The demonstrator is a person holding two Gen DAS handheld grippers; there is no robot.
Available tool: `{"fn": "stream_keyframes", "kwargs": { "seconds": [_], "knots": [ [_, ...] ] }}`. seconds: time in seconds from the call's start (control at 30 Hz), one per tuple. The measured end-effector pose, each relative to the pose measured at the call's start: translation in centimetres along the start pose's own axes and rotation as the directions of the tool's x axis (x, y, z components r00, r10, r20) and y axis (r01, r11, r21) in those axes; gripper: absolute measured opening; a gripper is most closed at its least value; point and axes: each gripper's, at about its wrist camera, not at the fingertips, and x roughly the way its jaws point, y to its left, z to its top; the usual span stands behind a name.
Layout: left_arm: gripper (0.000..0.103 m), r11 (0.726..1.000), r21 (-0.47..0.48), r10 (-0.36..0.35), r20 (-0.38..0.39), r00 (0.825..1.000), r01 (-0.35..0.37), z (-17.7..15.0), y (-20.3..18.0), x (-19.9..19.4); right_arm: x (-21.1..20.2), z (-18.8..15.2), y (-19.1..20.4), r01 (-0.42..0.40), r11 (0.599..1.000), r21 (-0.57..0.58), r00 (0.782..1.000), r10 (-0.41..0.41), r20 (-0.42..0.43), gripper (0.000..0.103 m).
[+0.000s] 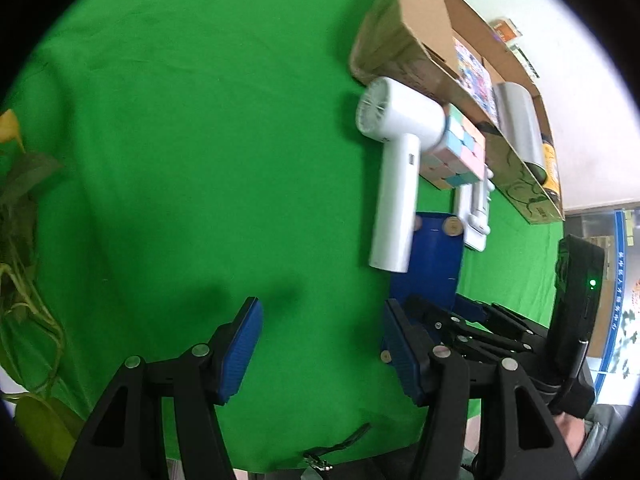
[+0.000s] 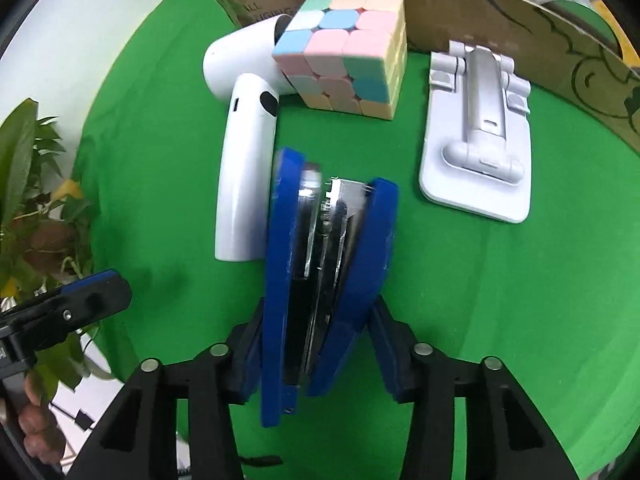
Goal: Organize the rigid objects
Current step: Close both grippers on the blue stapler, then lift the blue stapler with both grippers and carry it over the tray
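Observation:
My right gripper (image 2: 320, 332) is shut on a blue stapler (image 2: 280, 240), one pad on each of its sides, and the stapler's metal mouth points away from me over the green cloth. In the left wrist view the same stapler (image 1: 434, 264) shows at the right with the right gripper (image 1: 460, 320) on it. My left gripper (image 1: 322, 312) stands open over bare cloth with nothing between its fingers. A white hair dryer (image 2: 244, 184) lies just left of the stapler. A pastel puzzle cube (image 2: 344, 56) and a white folding phone stand (image 2: 480, 152) sit beyond it.
A cardboard box (image 1: 420, 28) runs along the far edge of the cloth and holds a silver cylinder (image 1: 518, 120) and a colourful booklet (image 1: 474, 72). A leafy plant (image 1: 20, 200) stands at the left edge. A hand (image 2: 40, 420) grips the left tool.

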Motion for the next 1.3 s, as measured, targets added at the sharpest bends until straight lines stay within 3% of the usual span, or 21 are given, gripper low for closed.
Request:
{"fn": "stream_keyframes", "kwargs": {
  "seconds": [0.17,0.27,0.33,0.4,0.47,0.53,0.63,0.7,0.77,0.9,1.03,1.17,1.3],
  "knots": [
    [0.06,0.992,0.023,-0.122,-0.071,0.99,0.124,-0.4,-2.9,1.7,-1.8,-2.3,-2.8,-0.038,0.999,0.002,0.999,0.038,-0.014,0.036],
    [0.062,0.979,0.078,-0.177,-0.128,0.976,0.188,-0.8,-5.8,3.3,-3.4,-4.7,-5.6,0.003,1.0,-0.012,1.0,-0.003,0.003,0.038],
    [0.062,0.973,0.108,-0.187,-0.155,0.97,0.205,-1.2,-7.4,4.4,-4.0,-6.1,-7.5,-0.047,0.998,0.029,0.999,0.047,0.013,0.049],
    [0.062,0.966,0.111,-0.209,-0.197,0.958,0.234,-1.6,-8.7,5.7,-5.4,-7.2,-9.4,-0.081,0.995,0.054,0.995,0.078,0.066,0.075],
    [0.062,0.962,0.1,-0.226,-0.228,0.947,0.254,-1.8,-10.0,7.1,-6.1,-7.8,-9.8,-0.062,0.998,0.033,0.992,0.058,0.111,0.079],
    [0.062,0.961,0.092,-0.233,-0.244,0.942,0.261,-2.0,-10.7,7.8,-6.2,-7.9,-9.7,-0.055,0.998,-0.01,0.991,0.056,0.119,0.078],
    [0.062,0.964,0.089,-0.223,-0.247,0.943,0.251,-2.4,-11.4,8.5,-5.0,-8.6,-8.4,-0.011,0.991,-0.133,0.995,0.024,0.094,0.065],
    [0.062,0.969,0.063,-0.217,-0.245,0.945,0.239,-2.8,-11.2,8.8,-4.0,-9.4,-7.7,-0.003,0.983,-0.186,0.998,0.015,0.06,0.043],
    [0.062,0.971,0.031,-0.222,-0.235,0.946,0.235,-3.5,-11.1,9.2,-3.7,-10.0,-7.6,0.03,0.979,-0.2,0.996,-0.013,0.084,0.035],
    [0.062,0.967,-0.053,-0.257,-0.198,0.946,0.251,-4.2,-11.1,9.3,-4.1,-9.9,-9.7,-0.096,0.991,-0.093,0.993,0.102,0.058,0.034],
    [0.064,0.966,-0.102,-0.252,-0.188,0.949,0.236,-5.2,-12.6,10.2,-4.4,-10.5,-12.4,-0.256,0.964,0.077,0.966,0.254,0.037,0.034],
    [0.064,0.987,-0.018,-0.159,-0.193,0.968,0.159,-6.2,-16.1,11.1,-3.9,-12.4,-13.3,-0.382,0.909,0.169,0.923,0.384,0.018,0.034],
    [0.058,0.986,0.017,-0.158,-0.171,0.973,0.163,-6.9,-18.5,10.8,-5.2,-14.2,-15.0,-0.41,0.892,0.192,0.911,0.409,0.047,0.034]
  ]
}}
